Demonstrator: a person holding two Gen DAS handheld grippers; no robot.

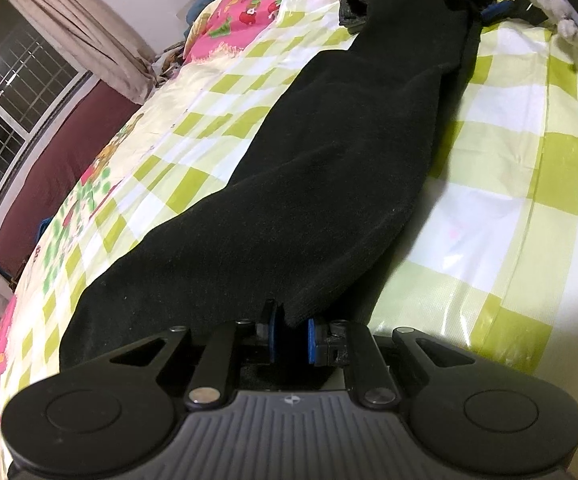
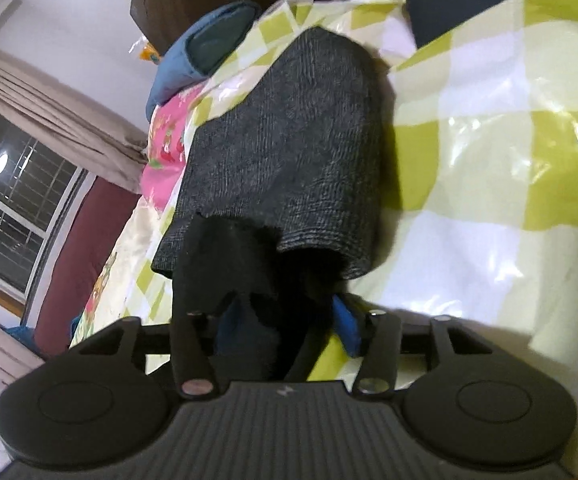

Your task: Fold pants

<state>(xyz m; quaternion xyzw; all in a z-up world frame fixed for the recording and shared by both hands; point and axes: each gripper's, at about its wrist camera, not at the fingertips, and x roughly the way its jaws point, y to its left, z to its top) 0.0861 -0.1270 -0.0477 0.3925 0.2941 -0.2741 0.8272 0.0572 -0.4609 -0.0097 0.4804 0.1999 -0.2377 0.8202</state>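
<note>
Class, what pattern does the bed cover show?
Yellow-green and white checks on the bed cover, clearest in the left wrist view.

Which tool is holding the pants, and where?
The left tool pinches the black pants at their near edge. The right tool stands open around cloth.

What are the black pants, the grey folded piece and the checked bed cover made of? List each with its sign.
Black pants: soft matte fabric, probably fleece or brushed knit; fuzzy, no sheen.
Grey folded piece: woven or knitted cloth; fine crosshatch texture.
Checked bed cover: likely plastic or coated sheet; glossy glare and crinkles.
</note>
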